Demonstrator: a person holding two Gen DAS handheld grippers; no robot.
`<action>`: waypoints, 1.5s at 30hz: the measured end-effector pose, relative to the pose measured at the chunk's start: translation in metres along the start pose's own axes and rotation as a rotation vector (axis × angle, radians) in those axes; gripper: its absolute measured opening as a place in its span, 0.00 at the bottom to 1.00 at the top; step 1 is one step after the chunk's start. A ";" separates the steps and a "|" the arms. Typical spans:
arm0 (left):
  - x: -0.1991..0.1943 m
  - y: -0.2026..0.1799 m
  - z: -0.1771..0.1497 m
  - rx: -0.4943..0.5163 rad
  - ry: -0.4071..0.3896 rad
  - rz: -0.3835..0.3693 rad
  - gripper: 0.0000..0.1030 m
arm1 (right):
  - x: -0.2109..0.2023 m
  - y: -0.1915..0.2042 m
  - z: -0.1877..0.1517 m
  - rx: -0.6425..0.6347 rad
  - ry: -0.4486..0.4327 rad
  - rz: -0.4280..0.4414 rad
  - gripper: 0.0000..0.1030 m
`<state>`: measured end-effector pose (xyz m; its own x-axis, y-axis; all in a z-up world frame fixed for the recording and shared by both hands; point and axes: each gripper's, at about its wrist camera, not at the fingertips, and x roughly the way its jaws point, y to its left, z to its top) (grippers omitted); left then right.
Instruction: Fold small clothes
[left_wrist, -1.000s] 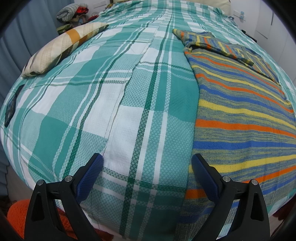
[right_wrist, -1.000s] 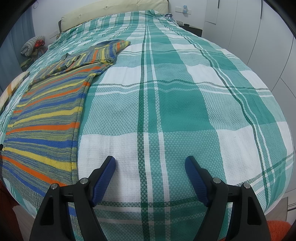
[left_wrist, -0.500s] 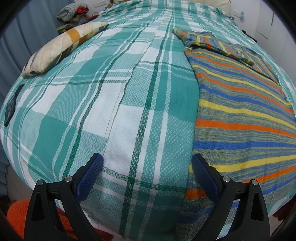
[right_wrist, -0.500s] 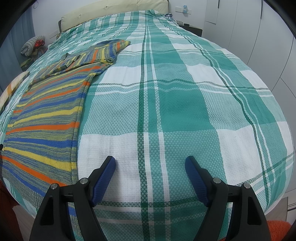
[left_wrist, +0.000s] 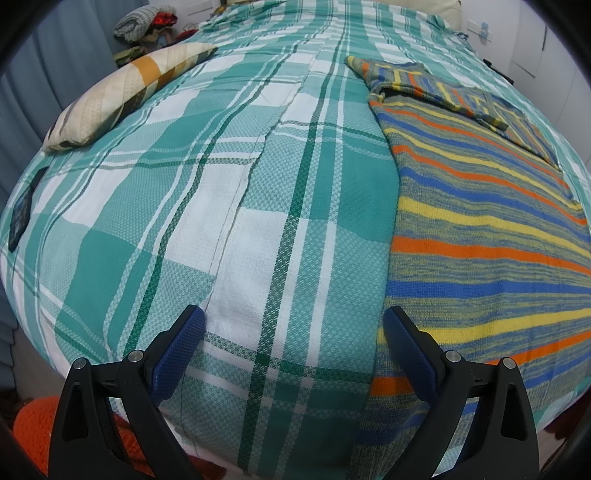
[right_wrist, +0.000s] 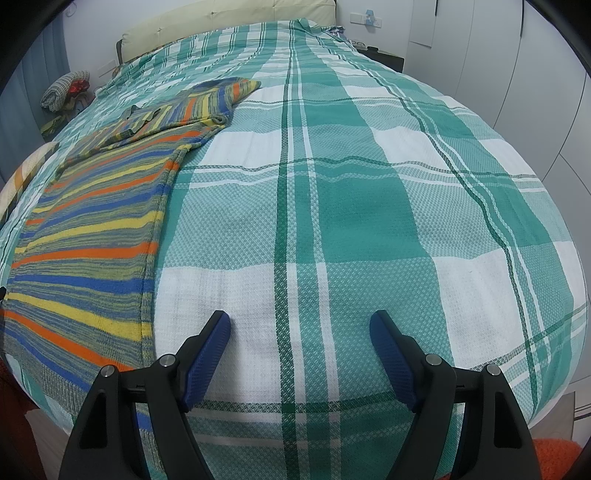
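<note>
Here's my left gripper (left_wrist: 291, 332) over the foot of the bed, and its camera gives me things the other misses: a cream and orange pillow (left_wrist: 122, 92) far left on the green plaid bedspread (left_wrist: 229, 177), plus a dark flat object (left_wrist: 22, 214) at the bedspread's left edge; I can't tell what it is. From my right gripper (right_wrist: 300, 334) I get instead the cream headboard (right_wrist: 229, 18) and white wardrobe doors (right_wrist: 517, 74). Both views catch the striped sweater (left_wrist: 487, 236), laid flat along the bed, a sleeve folded across its top, hem hanging over the near edge. Left fingers spread wide, nothing between them; the right blue pad (left_wrist: 410, 354) sits over the sweater's edge, contact unclear. Right fingers (right_wrist: 207, 350) spread wide too, empty, sweater just to their left.
</note>
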<state>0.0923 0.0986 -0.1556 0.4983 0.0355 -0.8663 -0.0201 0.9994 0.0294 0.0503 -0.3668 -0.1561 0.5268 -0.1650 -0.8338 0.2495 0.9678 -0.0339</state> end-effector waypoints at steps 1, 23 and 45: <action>0.000 0.000 0.000 0.000 0.000 -0.001 0.95 | 0.000 0.000 0.000 0.000 0.000 0.000 0.75; 0.002 -0.001 -0.003 0.002 -0.002 0.017 0.97 | -0.007 0.015 -0.001 -0.099 -0.031 -0.070 0.75; -0.022 0.009 -0.038 -0.119 0.193 -0.361 0.96 | -0.033 -0.007 0.011 -0.012 0.134 0.304 0.75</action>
<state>0.0485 0.1070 -0.1548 0.3207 -0.3287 -0.8883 0.0207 0.9401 -0.3404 0.0401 -0.3701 -0.1219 0.4640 0.1569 -0.8718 0.0871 0.9713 0.2212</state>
